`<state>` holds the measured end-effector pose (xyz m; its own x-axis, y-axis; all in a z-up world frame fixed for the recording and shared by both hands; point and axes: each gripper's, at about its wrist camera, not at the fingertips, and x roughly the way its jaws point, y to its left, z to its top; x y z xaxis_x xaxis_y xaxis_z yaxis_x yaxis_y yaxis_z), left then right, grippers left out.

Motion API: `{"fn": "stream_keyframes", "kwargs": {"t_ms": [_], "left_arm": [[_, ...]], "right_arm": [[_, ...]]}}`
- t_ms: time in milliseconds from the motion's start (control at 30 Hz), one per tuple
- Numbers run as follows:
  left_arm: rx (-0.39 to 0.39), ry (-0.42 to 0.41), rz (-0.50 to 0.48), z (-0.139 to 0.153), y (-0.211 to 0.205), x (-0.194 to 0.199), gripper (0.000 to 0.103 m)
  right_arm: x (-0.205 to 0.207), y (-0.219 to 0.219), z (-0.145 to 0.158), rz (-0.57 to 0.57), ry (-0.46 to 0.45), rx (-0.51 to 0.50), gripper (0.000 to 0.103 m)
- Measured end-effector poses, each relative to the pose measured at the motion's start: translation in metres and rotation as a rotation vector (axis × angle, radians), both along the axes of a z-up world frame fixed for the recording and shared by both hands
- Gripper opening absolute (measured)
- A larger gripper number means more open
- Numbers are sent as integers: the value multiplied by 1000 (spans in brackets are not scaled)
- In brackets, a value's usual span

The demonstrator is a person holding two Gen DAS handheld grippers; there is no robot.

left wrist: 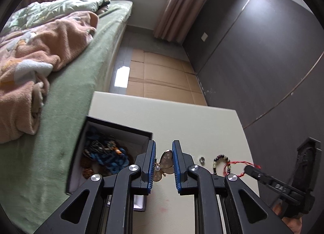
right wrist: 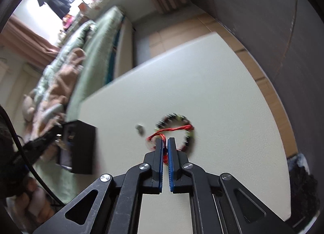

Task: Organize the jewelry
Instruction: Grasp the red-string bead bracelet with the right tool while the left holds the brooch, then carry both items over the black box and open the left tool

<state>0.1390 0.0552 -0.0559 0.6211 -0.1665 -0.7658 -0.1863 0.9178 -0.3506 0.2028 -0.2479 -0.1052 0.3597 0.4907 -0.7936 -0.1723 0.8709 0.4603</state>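
Note:
My left gripper (left wrist: 164,153) holds a gold butterfly brooch (left wrist: 165,163) between its blue pads, just right of an open black jewelry box (left wrist: 110,153) with blue beaded pieces inside. My right gripper (right wrist: 165,143) is shut on the red cord (right wrist: 162,136) of a dark beaded bracelet (right wrist: 187,132) lying on the white table (right wrist: 202,82). The bracelet (left wrist: 221,162) and a small silver ring (left wrist: 201,160) also show in the left wrist view, with the right gripper (left wrist: 249,170) at the cord's end. The ring (right wrist: 139,128) lies left of the bracelet.
The table (left wrist: 192,116) stands beside a green bed (left wrist: 70,92) with rumpled blankets. Flattened cardboard (left wrist: 162,76) covers the floor beyond. A dark wall panel (left wrist: 263,52) runs along the right. The black box (right wrist: 79,147) sits at the table's left edge.

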Motion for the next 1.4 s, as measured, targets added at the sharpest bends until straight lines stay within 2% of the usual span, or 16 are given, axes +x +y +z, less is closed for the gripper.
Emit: {"fn": "stream_keyframes", "kwargs": {"t_ms": [167, 367, 600, 633, 700, 767, 867, 933, 1067, 1300, 1400], "left_arm": [[-6, -16, 45, 7, 18, -6, 17], [-7, -16, 104, 7, 44, -10, 17], [-37, 0, 113, 1, 55, -7, 18], [-49, 9, 110, -1, 56, -6, 20], [-72, 38, 104, -8, 59, -3, 32], [-96, 44, 112, -11, 64, -2, 52], [-105, 20, 127, -6, 69, -4, 64], [-100, 4, 141, -1, 73, -7, 68], [-97, -3, 154, 4, 80, -11, 68], [-87, -14, 180, 11, 91, -20, 68], [-93, -16, 188, 11, 94, -21, 68]], "right_arm": [[-7, 14, 22, 31, -66, 88, 6], [-15, 42, 34, 77, -119, 131, 6], [-17, 70, 37, 122, -134, 163, 6], [-17, 74, 37, 128, -134, 167, 6], [-18, 82, 38, 139, -137, 179, 6], [-18, 87, 39, 151, -140, 201, 6], [-19, 97, 42, 164, -151, 230, 6], [-20, 105, 43, 173, -158, 253, 6], [-22, 124, 42, 198, -164, 271, 6], [-21, 150, 35, 201, -162, 271, 6], [-22, 164, 37, 190, -198, 235, 6]]}}
